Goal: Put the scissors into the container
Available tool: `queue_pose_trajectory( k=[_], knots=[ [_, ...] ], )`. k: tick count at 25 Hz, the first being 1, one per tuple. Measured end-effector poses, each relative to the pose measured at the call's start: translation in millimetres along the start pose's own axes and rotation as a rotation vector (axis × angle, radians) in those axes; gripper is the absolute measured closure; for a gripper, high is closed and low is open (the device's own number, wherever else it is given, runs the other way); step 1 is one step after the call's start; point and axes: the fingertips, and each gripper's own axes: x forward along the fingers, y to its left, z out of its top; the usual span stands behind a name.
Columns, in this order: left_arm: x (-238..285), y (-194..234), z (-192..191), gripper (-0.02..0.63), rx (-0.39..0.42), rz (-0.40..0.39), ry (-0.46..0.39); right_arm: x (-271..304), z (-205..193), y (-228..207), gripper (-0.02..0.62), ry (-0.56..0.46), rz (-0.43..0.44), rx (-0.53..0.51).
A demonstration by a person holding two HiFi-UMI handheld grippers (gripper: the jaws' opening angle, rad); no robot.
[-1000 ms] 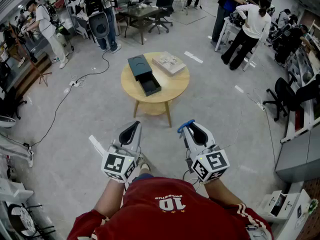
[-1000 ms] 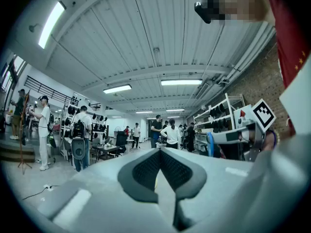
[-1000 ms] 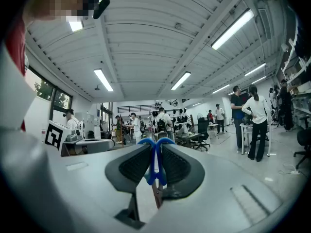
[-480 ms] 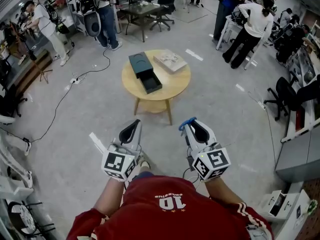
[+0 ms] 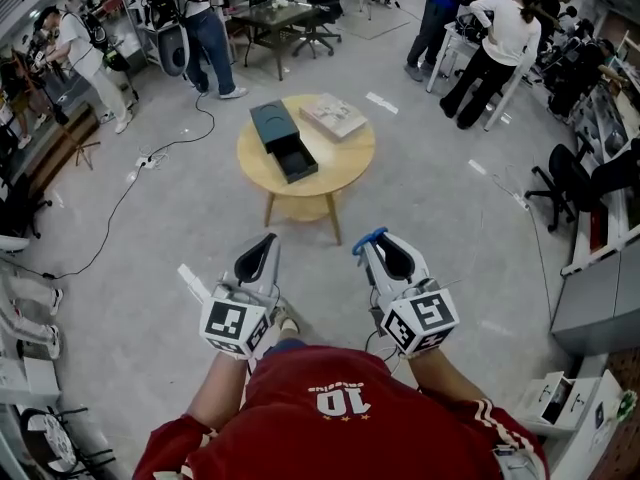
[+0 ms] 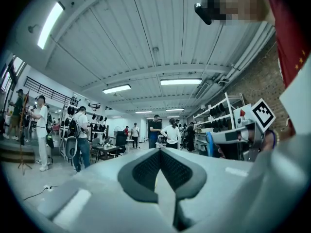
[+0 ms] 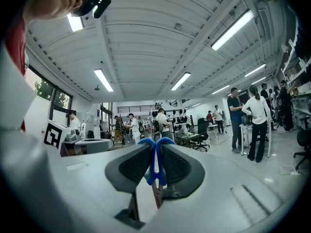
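My right gripper (image 5: 375, 240) is shut on a pair of blue-handled scissors (image 5: 367, 236), held at waist height over the floor. In the right gripper view the blue handles (image 7: 154, 159) stand pinched between the two dark pads, with the right gripper (image 7: 155, 168) pointing up and forward. The left gripper (image 5: 262, 244) is level with it, shut and empty; its pads (image 6: 146, 171) meet at the tips. Ahead, a dark container (image 5: 276, 126) with its drawer (image 5: 298, 164) pulled out lies on a round wooden table (image 5: 300, 204), well beyond both grippers.
A flat tan box (image 5: 336, 118) lies on the table's far right. Bare grey floor separates me from the table. A cable (image 5: 130, 193) runs across the floor at left. Several people, chairs and desks stand around the room's edges.
The head view has shifted a little, so the table sits slightly further left and higher. Both grippers keep the same pose, and the scissors stay in the right one.
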Motion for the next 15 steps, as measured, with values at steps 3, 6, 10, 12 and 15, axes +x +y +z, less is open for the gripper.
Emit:
queue_pose_trajectory(
  k=[3,6,10,12,15],
  knots=[
    [2.0,3.6,0.6,0.603,0.000,-0.003,0.001,3.5,2.0,0.9,0.522,-0.004,-0.001,-0.005],
    [1.0,-0.1,-0.4,0.603,-0.002,0.001,0.002,-0.7,2.8,1.2,0.522,-0.016,-0.002,-0.040],
    [2.1,-4.9,0.6,0.603,0.003,-0.009,0.003,-5.4,5.1,2.5,0.522,-0.038,-0.002,-0.070],
    [4.6,-4.2,1.6,0.603,0.006,-0.013,0.002,-4.3,5.5,2.6,0.522,-0.042,-0.001,-0.068],
    [7.2,-2.2,0.1,0.603,0.002,-0.012,0.002,-2.5,4.8,2.0,0.522,-0.040,0.007,-0.058]
  ],
)
